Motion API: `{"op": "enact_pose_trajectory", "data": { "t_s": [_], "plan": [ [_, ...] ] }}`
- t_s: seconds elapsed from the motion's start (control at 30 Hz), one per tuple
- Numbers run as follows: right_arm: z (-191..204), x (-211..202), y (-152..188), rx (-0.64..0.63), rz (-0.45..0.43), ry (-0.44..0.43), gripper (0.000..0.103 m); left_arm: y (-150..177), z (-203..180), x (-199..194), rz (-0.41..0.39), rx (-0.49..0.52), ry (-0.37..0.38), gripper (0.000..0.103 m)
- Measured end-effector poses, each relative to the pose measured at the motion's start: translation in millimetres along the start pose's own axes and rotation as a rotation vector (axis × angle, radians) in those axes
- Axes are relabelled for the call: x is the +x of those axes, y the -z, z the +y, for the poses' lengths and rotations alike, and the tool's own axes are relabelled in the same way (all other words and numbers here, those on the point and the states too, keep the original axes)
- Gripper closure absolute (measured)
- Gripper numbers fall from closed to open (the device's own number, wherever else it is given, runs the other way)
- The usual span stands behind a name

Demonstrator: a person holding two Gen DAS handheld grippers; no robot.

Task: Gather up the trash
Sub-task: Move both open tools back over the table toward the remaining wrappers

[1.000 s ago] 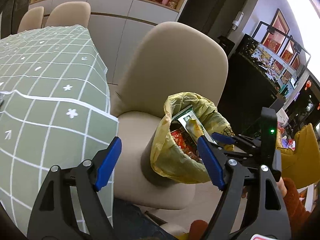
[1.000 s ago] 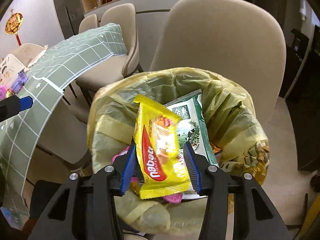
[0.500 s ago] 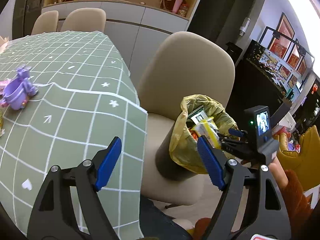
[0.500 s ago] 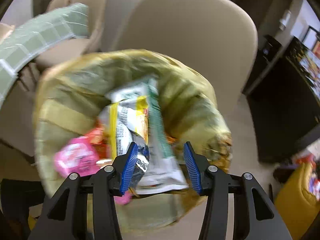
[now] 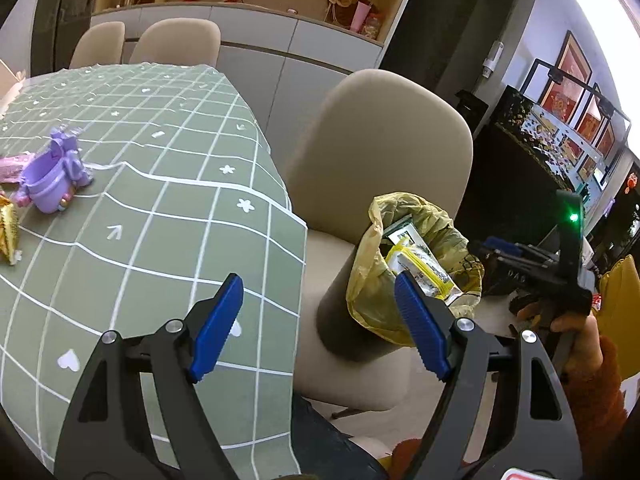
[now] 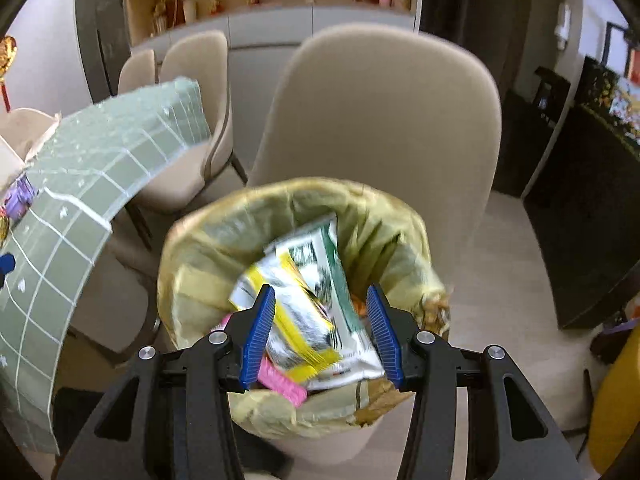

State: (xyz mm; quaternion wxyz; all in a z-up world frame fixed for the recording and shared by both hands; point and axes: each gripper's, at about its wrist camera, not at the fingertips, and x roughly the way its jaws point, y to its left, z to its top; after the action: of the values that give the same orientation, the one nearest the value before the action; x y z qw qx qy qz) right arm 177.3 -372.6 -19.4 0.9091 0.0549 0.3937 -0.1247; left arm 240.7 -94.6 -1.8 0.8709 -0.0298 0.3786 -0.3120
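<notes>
Right gripper (image 6: 321, 326) spread wide, empty, poised above bin (image 6: 298, 364); yellow wrapper (image 6: 292, 320) lying inside on other packets. Left gripper (image 5: 320, 324) likewise wide, empty, hovering off green tablecloth's (image 5: 160, 216) edge.

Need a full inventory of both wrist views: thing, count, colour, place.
trash bin: 1, beige, yellow-lined, on chair seat
yellow wrapper: 1, in bin, on top
green-white packet: 1, in bin
pink wrapper: 1, in bin
purple toy cup: 1, on table
gold wrapper: 1, table's left edge
tablecloth: 1, green grid
chairs: 3, beige
left gripper: jaws open, empty
right gripper: jaws open over bin
</notes>
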Motion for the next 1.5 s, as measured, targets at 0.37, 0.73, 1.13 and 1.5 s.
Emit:
{"op": "enact_pose_trajectory", "data": {
  "t_s": [0.37,0.73,1.13,1.5],
  "plan": [
    [93.9,-28.7,-21.2,-0.025,-0.14,-0.358,0.05,-2.3,38.8,-55.7,-0.115,0.025,-0.232,0.029],
    [254.6,-30.5,-20.9,-0.24,-0.147,-0.569,0.05,12.8,166.2,-140.3,-0.16,-0.107,-0.327,0.029],
    [322.0,-15.5,-25.2,-0.354,-0.135,-0.558,0.05,-25.5,307.4,-149.7,-0.093,-0.015,-0.367,0.029],
    [343.5,5.7,-38.9,-0.36,-0.081,-0.588,0.05,-51.4,361.9,-90.1,0.091,-0.034,-0.394,0.054]
  ]
}}
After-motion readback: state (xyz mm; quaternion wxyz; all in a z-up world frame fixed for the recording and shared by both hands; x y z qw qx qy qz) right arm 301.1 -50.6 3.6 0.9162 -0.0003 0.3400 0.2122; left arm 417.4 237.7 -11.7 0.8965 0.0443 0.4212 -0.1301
